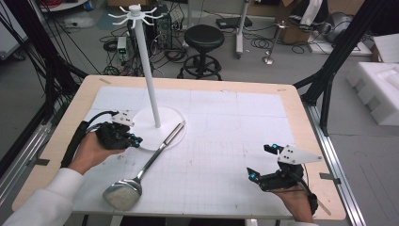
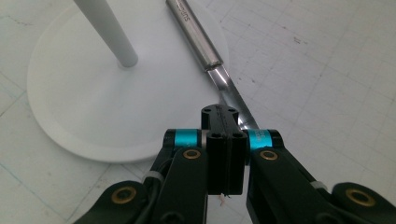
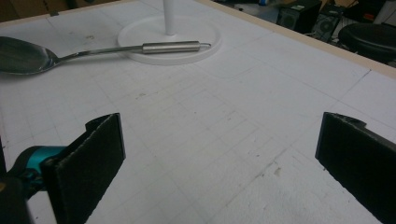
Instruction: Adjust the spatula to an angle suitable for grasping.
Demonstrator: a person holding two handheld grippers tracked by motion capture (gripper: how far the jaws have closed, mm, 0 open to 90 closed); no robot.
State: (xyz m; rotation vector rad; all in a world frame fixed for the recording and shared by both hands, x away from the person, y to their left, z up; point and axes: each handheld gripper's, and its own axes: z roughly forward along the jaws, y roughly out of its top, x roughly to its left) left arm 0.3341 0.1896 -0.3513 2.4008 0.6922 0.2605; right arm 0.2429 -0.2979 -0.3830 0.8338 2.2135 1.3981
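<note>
I count two handheld grippers over the table: the left gripper (image 1: 133,139) at 9 o'clock, its jaws pressed together, and the right gripper (image 1: 262,162) at 4 o'clock, its jaws spread wide. I count two hands, one on each: left hand (image 1: 89,151), right hand (image 1: 298,203). One metal spatula (image 1: 143,167) lies on the mat, its blade toward 7 o'clock and its handle resting on the stand's base. One white hook stand (image 1: 149,70) rises at 11 o'clock, with one round base (image 2: 93,112). One white gridded mat (image 1: 226,141) covers one wooden table (image 1: 301,122). Beyond the table at 12 o'clock I count one black stool (image 1: 203,40).
</note>
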